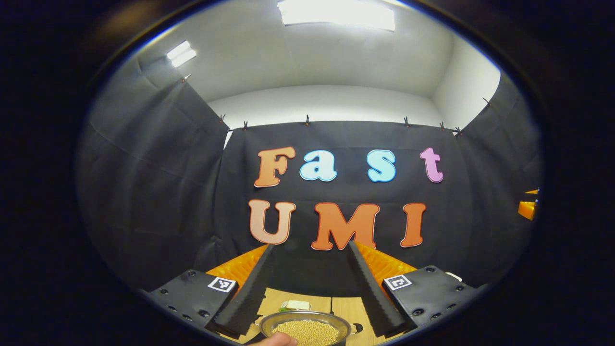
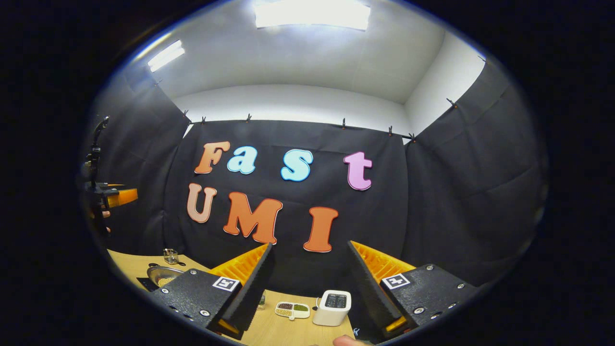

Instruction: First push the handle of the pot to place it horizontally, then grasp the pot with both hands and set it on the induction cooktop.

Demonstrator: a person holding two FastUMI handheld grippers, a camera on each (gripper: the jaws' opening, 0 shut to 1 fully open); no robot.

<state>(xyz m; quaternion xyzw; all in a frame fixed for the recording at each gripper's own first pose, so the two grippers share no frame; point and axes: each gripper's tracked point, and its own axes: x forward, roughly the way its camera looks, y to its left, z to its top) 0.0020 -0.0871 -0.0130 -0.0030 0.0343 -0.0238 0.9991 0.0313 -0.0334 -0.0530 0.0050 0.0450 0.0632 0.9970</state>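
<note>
Pot [image 1: 305, 330]: metal, filled with pale grains, at the bottom centre of the left gripper view, on the wooden surface [image 1: 343, 307] below and between the wide-open, empty jaws of the left gripper [image 1: 310, 288].

Handle: direction cannot be told.

Right gripper [image 2: 310, 288]: jaws wide open, empty; here the pot [image 2: 163, 275] lies far lower left, well apart.

Judgement: left gripper nearer.
</note>
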